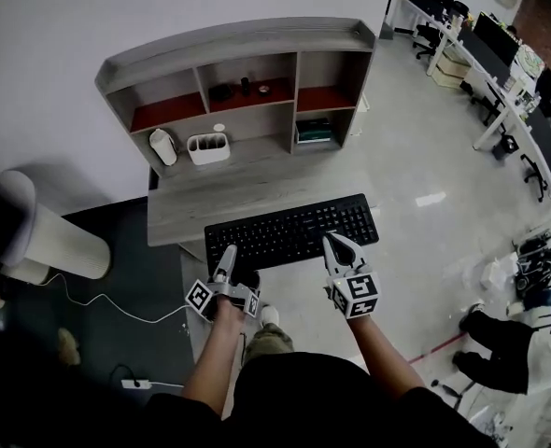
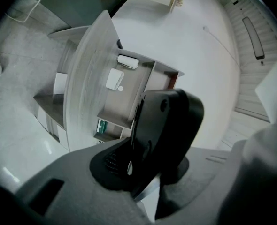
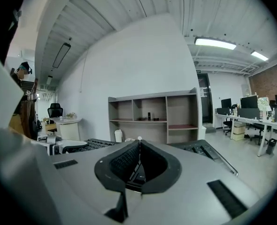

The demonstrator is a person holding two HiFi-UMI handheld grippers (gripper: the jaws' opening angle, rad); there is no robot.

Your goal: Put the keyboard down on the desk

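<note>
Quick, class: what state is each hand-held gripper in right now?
Left hand-held gripper: closed on the keyboard's near edge.
Right hand-held gripper: closed, jaws together over the keyboard, holding nothing.

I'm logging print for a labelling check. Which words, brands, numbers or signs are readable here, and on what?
No text in any view can be read.
keyboard: key legends too small to read.
marker cubes: black-and-white square patterns only, no letters or numbers.
green items in the shelf unit: any print is too small to tell.
</note>
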